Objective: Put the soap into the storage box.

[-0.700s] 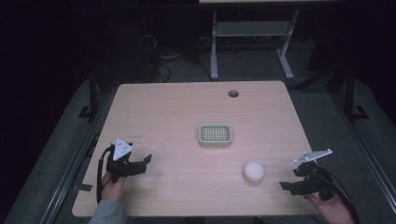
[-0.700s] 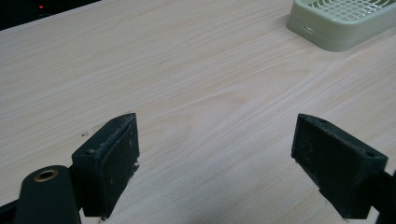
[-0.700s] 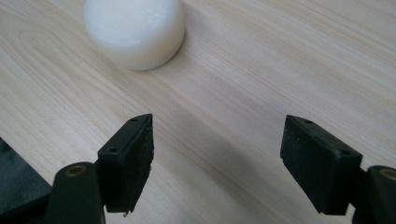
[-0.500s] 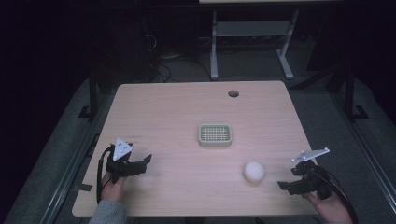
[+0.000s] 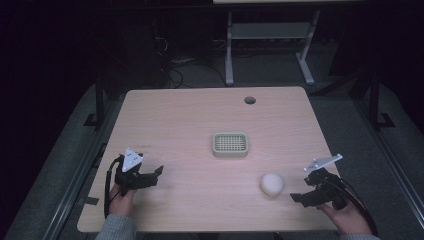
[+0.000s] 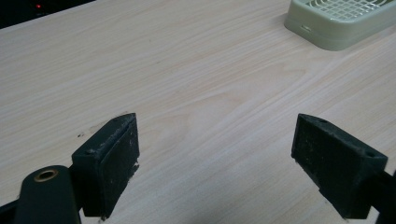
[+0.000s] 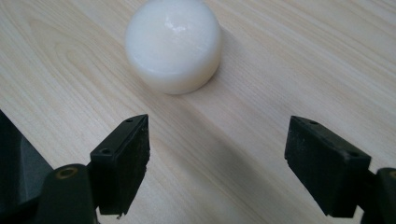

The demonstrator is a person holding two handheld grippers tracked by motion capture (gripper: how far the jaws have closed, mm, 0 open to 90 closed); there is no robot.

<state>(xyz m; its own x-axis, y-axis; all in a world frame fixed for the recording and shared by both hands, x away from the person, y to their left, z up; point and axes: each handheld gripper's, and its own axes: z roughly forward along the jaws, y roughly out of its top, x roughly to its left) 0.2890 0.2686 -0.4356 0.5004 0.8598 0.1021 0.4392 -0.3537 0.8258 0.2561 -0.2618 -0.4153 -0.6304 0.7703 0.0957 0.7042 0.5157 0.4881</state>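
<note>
Down at the near edge, at about 5 o'clock on the table (image 5: 190, 110), the right gripper (image 5: 305, 196) sits low over the wood, jaws spread wide with nothing between them. Its own view confirms it: the right gripper (image 7: 217, 158) has both black pads apart and only bare wood grain in the gap. Just ahead of those jaws, at 12 o'clock in that view, sits the white round soap (image 7: 173, 44), near the pads but not touching either one. From above, the soap (image 5: 272, 184) lies just beside the right gripper, toward the table's middle, resting flat on the wood.

Over at 7 o'clock, the left gripper (image 5: 152, 176) is also held low, jaws wide open and holding nothing. Its own view shows the left gripper (image 6: 217, 163) with only bare table between the pads.

Farther out, near the centre of the table, sits the pale green soap dish (image 5: 230, 144), grid top up, well apart from both grippers; it peeks in at 1 o'clock of the left gripper view (image 6: 336, 21). Beyond it, at 12 o'clock near the far edge, a dark cable hole (image 5: 249, 100).
</note>
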